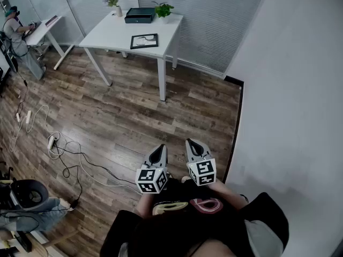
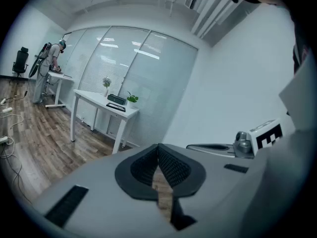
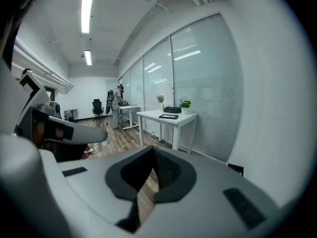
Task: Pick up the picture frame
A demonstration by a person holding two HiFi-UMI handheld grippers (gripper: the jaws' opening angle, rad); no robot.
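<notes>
Nearest, the left gripper point(image 1: 158, 154) and right gripper point(image 1: 196, 148) were clenched empty. The picture frame point(image 1: 144, 40) lay flat on the white table point(image 1: 107, 33), well apart; arriving with closed jaws could push it away.

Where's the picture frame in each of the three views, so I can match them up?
Head view: picture frame lies flat on the white table, top centre.
Left gripper view: far off, left of centre, a thin dark sliver.
Right gripper view: small, just right of centre.
Shared landmark: that white table.
</notes>
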